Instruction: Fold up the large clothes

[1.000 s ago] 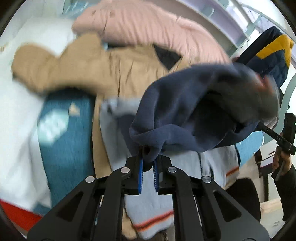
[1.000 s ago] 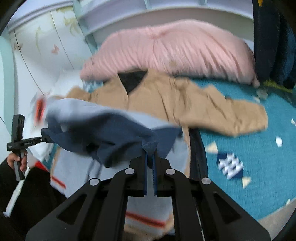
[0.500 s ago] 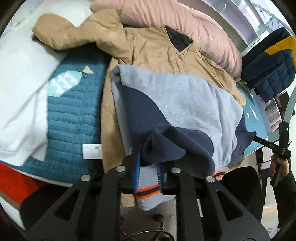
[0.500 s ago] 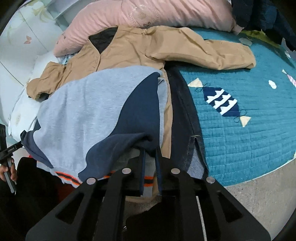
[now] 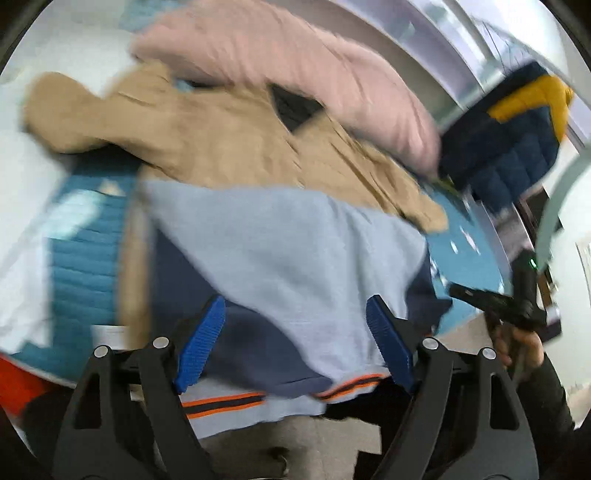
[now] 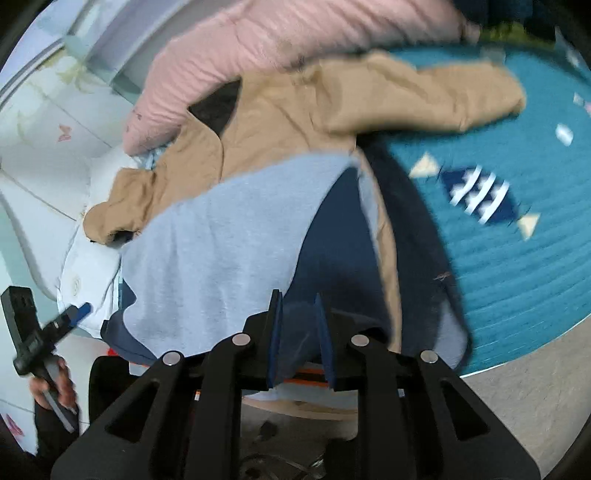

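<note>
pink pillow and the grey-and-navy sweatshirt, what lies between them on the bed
The tan jacket lies spread between the pink pillow and the grey-and-navy sweatshirt, its lower part tucked under the sweatshirt. Both wrist views show this.

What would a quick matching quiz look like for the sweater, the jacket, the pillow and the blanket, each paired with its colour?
Things:
1. sweater
2. jacket
3. pillow
4. blanket

Colours:
A. pink
B. teal
C. grey and navy with orange stripes
D. tan

Pairs: 1-C, 2-D, 3-A, 4-B
</note>
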`<state>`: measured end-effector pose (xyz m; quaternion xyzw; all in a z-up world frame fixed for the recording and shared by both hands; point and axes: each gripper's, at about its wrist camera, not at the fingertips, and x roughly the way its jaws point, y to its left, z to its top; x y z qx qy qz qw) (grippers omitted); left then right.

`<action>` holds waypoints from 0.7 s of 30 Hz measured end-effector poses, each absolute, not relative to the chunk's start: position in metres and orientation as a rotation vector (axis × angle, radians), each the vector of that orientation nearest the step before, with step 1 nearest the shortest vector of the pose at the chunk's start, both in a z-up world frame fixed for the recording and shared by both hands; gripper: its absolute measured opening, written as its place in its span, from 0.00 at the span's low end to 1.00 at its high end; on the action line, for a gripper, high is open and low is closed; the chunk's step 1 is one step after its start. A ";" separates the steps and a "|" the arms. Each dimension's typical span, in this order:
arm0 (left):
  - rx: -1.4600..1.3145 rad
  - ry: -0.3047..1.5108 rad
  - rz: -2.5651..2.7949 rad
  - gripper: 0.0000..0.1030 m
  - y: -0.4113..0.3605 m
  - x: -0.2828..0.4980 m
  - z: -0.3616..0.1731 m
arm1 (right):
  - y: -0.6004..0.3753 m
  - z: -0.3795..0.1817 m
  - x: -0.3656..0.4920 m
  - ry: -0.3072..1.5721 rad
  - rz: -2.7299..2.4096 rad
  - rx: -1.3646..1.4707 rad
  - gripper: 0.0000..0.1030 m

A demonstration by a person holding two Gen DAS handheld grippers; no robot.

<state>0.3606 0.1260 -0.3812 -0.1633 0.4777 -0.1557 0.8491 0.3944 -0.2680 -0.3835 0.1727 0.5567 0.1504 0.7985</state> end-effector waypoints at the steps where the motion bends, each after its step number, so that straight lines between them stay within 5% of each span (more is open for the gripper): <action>1: -0.302 1.090 -0.305 0.77 0.116 0.370 -0.402 | -0.263 -0.398 0.395 1.254 0.296 0.365 0.16; 4: -0.226 1.252 -0.169 0.59 0.120 0.379 -0.449 | -0.247 -0.436 0.378 1.419 0.268 0.315 0.09; 9: -0.348 1.237 -0.179 0.54 0.152 0.369 -0.460 | -0.241 -0.478 0.349 1.558 0.231 0.331 0.02; 21: -0.340 1.250 -0.230 0.54 0.157 0.367 -0.459 | -0.221 -0.336 0.398 1.196 0.278 0.247 0.05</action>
